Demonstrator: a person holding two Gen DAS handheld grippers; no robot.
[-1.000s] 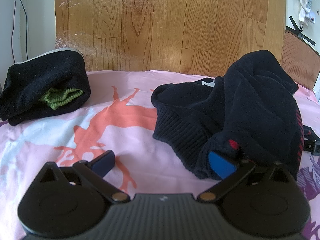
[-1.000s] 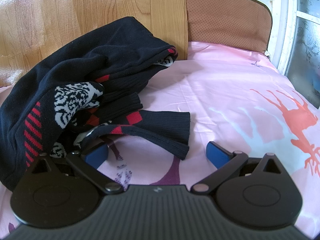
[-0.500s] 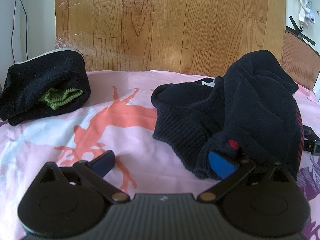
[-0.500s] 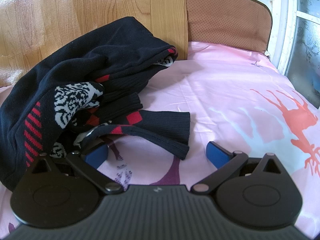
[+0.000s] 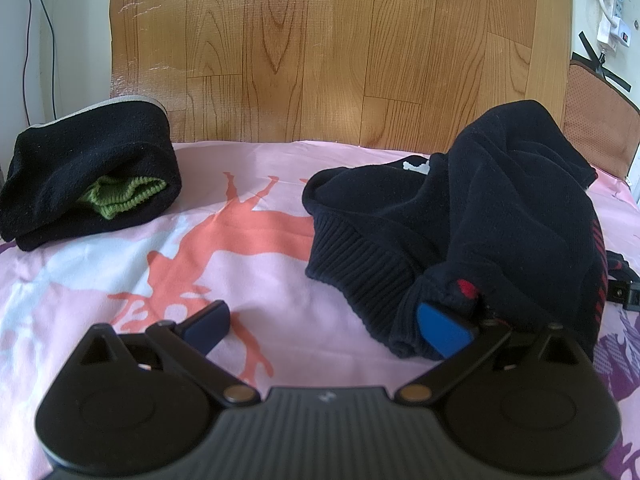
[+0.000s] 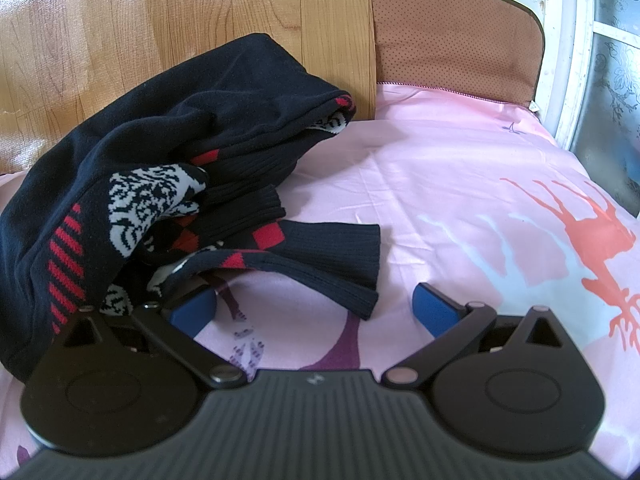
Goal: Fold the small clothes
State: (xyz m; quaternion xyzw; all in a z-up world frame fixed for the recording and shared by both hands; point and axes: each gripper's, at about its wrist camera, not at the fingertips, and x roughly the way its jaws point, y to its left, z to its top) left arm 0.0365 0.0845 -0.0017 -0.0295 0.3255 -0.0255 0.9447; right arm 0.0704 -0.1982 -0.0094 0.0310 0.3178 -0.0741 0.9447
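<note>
A crumpled dark navy sweater (image 5: 500,220) with red stripes and a white pattern lies on the pink sheet (image 5: 248,264). My left gripper (image 5: 324,324) is open; its right blue pad touches the sweater's ribbed hem, its left pad rests over bare sheet. In the right wrist view the same sweater (image 6: 168,152) lies at the left, with ribbed cuffs (image 6: 340,256) reaching toward the middle. My right gripper (image 6: 316,312) stands open, its left pad tucked under the sweater's edge, the right pad over bare sheet.
A folded black garment with a green one inside (image 5: 88,176) sits at the far left. A wooden headboard (image 5: 320,48) stands behind. A brown cushion (image 6: 452,32) and a window frame (image 6: 576,52) lie at the right. A power strip (image 5: 612,4) hangs on the wall.
</note>
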